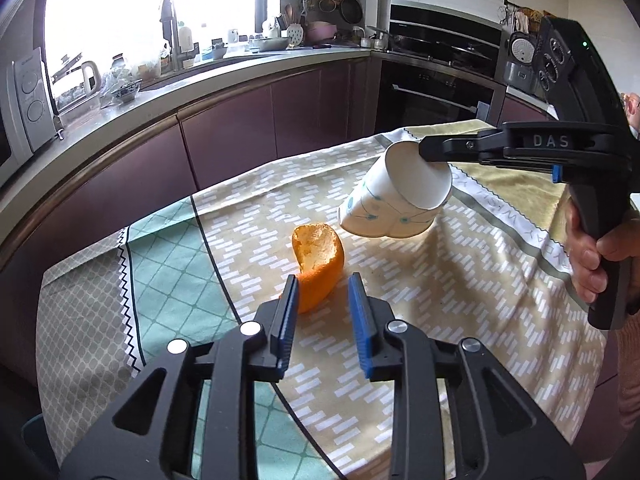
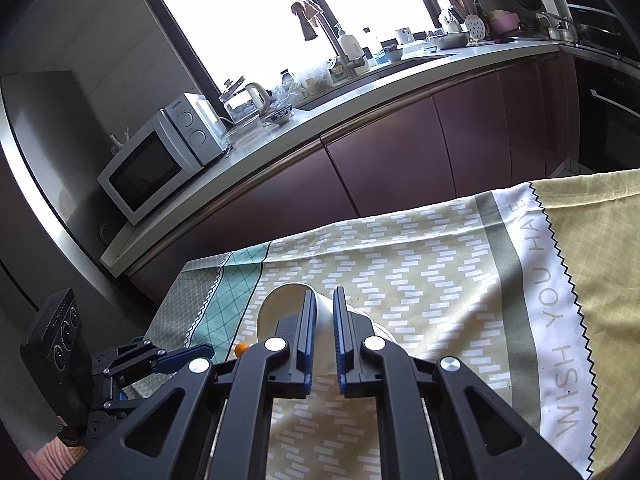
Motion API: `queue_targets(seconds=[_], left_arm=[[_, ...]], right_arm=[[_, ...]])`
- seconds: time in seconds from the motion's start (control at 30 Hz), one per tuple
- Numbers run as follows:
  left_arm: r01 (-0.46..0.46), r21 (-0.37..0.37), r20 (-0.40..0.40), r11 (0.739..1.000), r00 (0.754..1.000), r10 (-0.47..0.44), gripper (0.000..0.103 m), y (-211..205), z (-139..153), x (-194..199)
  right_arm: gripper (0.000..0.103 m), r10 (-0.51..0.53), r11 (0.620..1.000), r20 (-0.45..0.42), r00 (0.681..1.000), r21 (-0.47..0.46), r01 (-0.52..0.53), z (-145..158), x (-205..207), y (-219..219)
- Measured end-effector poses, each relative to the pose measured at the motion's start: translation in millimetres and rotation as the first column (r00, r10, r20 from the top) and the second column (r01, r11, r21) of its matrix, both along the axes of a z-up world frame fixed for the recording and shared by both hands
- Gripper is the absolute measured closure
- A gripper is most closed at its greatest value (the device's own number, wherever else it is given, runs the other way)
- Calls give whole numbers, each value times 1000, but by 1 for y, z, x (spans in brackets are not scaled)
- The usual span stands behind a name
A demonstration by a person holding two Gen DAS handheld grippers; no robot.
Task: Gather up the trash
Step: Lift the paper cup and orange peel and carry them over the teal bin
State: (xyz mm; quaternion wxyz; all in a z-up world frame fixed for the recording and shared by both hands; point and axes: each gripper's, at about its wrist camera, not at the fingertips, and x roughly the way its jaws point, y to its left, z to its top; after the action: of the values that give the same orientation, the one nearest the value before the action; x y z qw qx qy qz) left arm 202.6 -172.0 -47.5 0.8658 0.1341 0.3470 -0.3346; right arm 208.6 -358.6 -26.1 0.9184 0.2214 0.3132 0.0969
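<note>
Currently two pieces of trash in view: orange peel (image 1: 318, 262) and paper cup (image 1: 394, 196). Peel lies on the cloth (image 1: 460, 288) covering the counter, roughly mid-surface, curled with pith side facing up and away.

Left gripper (image 1: 323, 296): fingers partly open, angled down at the cloth. Near end of the peel sits between the fingertips; it touches or nearly touches the left pad, clear gap to the right pad. No grip on it.

Right gripper (image 1: 430, 150): fingers nearly closed, pinching the cup wall at the rim. Cup is lifted off the cloth and tilted, mouth toward the gripper, patterned base pointing down toward the peel; its shadow falls on the cloth beneath. In the right wrist view the white wall stands between the right fingers (image 2: 308, 320), rim ahead of them. A hand (image 1: 592, 256) wraps the right gripper's handle near the cloth's right edge.

Cup hangs just beyond and right of the peel, not touching it.
</note>
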Motion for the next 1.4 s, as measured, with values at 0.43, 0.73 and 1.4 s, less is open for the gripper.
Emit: queue_targets(seconds=[0.43,0.73,1.4], left_arm=[[54,81,-21,995,998,-52,103,-25,-16,11],[34,4,-19,999,999,-34,102,2,-4,-11],[43,50,-89,998,995,-38,90,-8,-30,16]], right_arm=[[95,8,1000,-1,1000,26,-8,-6,-8,-2],[95,24,999,18,1000,44,-25,-2,-13,6],[95,27,996,22,999,86,-29,-7,-15,6]])
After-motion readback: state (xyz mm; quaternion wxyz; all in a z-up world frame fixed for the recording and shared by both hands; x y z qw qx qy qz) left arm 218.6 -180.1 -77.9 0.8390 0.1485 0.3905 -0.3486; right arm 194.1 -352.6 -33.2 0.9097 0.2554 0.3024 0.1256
